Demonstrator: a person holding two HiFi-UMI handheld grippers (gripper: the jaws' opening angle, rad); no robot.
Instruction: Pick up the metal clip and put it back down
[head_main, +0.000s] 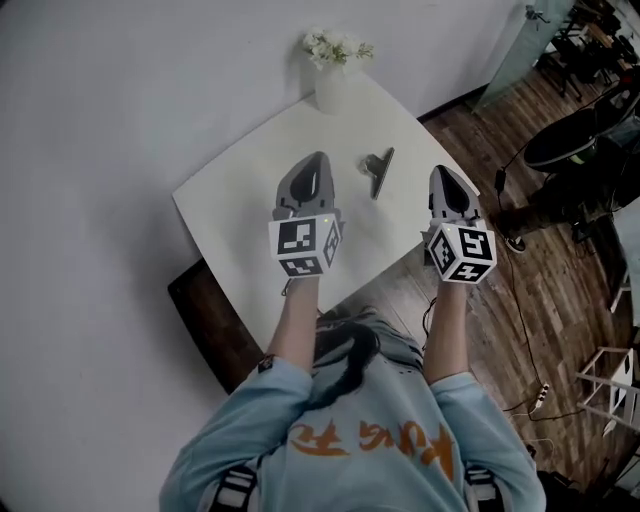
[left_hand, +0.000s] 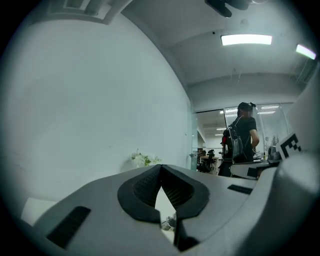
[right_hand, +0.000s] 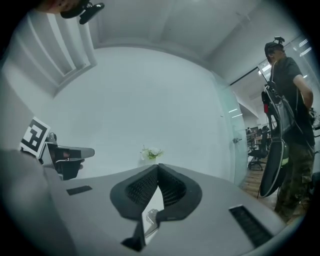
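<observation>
The metal clip (head_main: 378, 170) lies on the white table (head_main: 250, 190), in the gap between my two grippers and touched by neither. The left gripper (head_main: 320, 156) hovers just left of it, jaws closed tip to tip with nothing in them. The right gripper (head_main: 440, 170) hangs by the table's right corner, also shut and empty. In the left gripper view the closed left gripper (left_hand: 161, 167) shows a bit of the clip (left_hand: 170, 222) through the opening below its pads. The right gripper view has the shut right gripper (right_hand: 158, 166) and the clip (right_hand: 149, 220) low down.
A white vase of pale flowers (head_main: 335, 70) stands at the table's far corner against the wall. Wooden floor (head_main: 540, 260) lies right of the table, with a dark chair (head_main: 570, 140) beyond. A person with a backpack (left_hand: 242, 137) stands off to the right.
</observation>
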